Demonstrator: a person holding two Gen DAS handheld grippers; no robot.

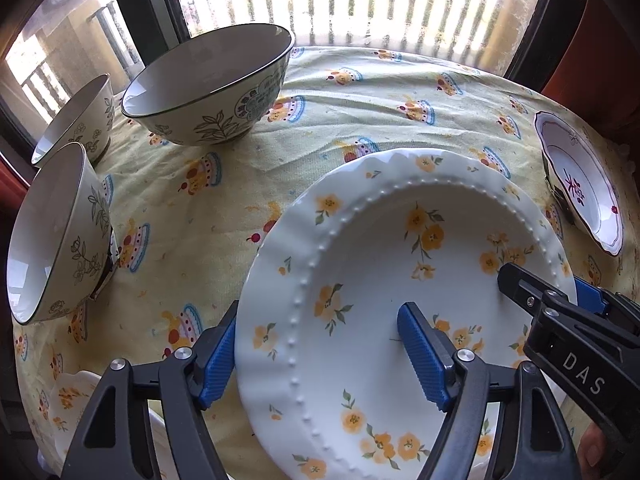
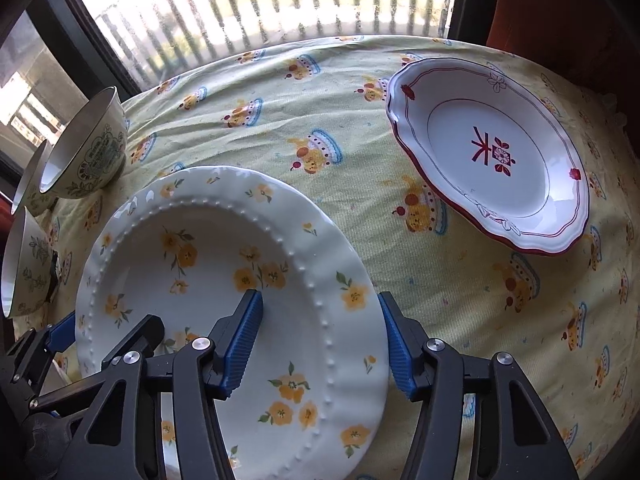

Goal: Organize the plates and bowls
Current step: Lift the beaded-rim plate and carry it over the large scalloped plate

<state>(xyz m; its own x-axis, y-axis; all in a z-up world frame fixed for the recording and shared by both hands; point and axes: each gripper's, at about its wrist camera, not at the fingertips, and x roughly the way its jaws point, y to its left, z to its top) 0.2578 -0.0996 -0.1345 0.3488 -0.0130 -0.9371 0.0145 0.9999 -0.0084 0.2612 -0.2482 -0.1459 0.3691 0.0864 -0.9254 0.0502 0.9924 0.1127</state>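
2 tongs [image 1: 320, 354] [image 2: 320, 344], yellow-flowered plate [image 1: 360, 260], 3 bowls [image 1: 208, 84]

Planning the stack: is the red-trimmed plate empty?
Empty. The red-trimmed plate shows only its printed red motif; nothing lies in it, and it sits alone on the tablecloth.

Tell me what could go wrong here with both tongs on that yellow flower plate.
Both the left tongs and right tongs straddle opposite rims of the yellow flower plate; uneven lifting could tilt it and let it slip. The glossy rim offers little grip. Swinging left risks knocking the nearest bowl, which already looks tipped.
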